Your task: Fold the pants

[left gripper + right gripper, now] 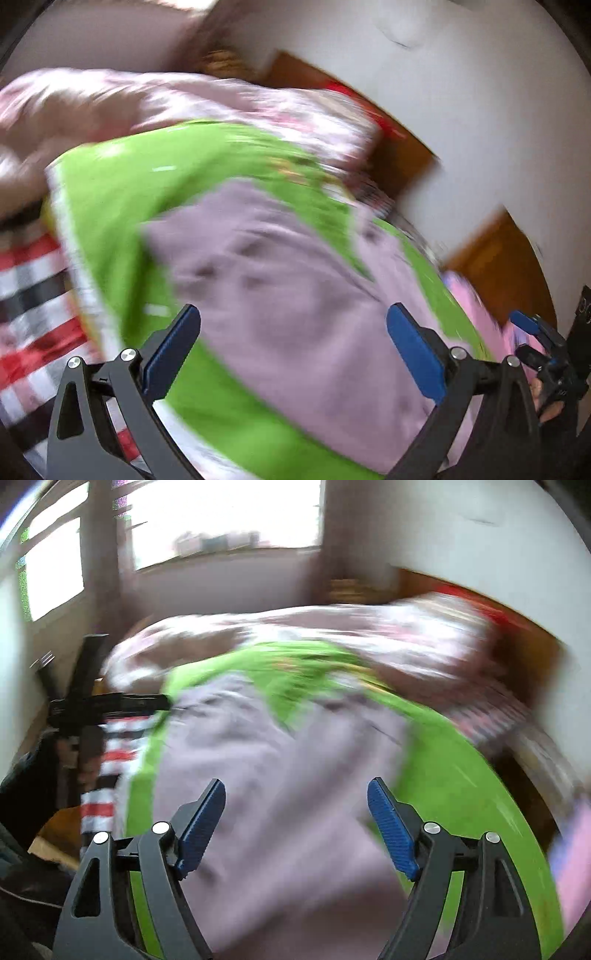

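The mauve pants (295, 295) lie spread and rumpled on the bright green sheet (122, 206) that covers the middle of the bed, and both views are smeared with motion blur, so the folds and seams of the cloth are hard to read. Above the pants the left hand-held gripper (293, 338) hangs with its blue pads wide apart, nothing between them; the right hand-held gripper (295, 816) hovers over the same garment, likewise spread and holding nothing. In the left wrist view the pants reach from between the fingers up toward the far edge of the green sheet, where a pink flowered quilt (221, 99) is bunched. To the left of the green sheet a red, white and black striped blanket (33, 295) shows (its far end is cut off by the lens). Beyond the quilt stands a wooden headboard (402, 158) against a pale wall (461, 92). In the right wrist view a bright window (225, 517) glows behind the bed.
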Tool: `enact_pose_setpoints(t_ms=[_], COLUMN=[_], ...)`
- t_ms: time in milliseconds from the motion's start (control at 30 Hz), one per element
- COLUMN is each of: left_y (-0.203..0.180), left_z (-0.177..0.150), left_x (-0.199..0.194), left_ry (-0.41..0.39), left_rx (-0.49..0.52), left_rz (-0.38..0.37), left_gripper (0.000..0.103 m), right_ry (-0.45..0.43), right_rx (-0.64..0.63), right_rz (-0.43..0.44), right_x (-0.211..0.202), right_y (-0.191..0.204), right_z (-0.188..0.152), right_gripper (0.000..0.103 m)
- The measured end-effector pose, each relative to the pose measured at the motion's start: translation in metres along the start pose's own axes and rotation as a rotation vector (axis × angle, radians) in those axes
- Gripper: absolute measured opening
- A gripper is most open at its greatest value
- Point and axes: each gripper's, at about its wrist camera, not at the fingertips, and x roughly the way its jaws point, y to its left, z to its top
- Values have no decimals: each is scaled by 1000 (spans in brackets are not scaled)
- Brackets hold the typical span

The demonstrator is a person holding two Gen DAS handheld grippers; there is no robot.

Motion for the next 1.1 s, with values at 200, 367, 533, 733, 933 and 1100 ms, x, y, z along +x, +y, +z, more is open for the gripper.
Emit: enact_pose_setpoints(t_ms=[200, 367, 533, 733, 933, 1100], left_y=[56, 56, 60, 63, 52, 75], left_z=[25, 26, 24, 32, 54, 54], left_x=[11, 37, 50, 39, 11, 45], left_ry=[9, 54, 38, -4, -81, 0], left_rx=[-144, -145, -155, -138, -64, -100], left_rz=[-37, -14, -1, 3, 39, 83], left_gripper=[77, 74, 74, 7, 5, 5], right_ry=[163, 250, 275, 214, 177, 226], right_rx=[-77, -84, -102, -186, -239, -208], right_rz=[234, 287, 389, 290, 247, 211], right_x=[170, 243, 262, 249, 250, 287], right_y=[5, 8, 15, 33, 49, 51], right_z=[99, 125, 123, 129, 158, 151], right_gripper=[54, 48, 28, 13, 11, 11])
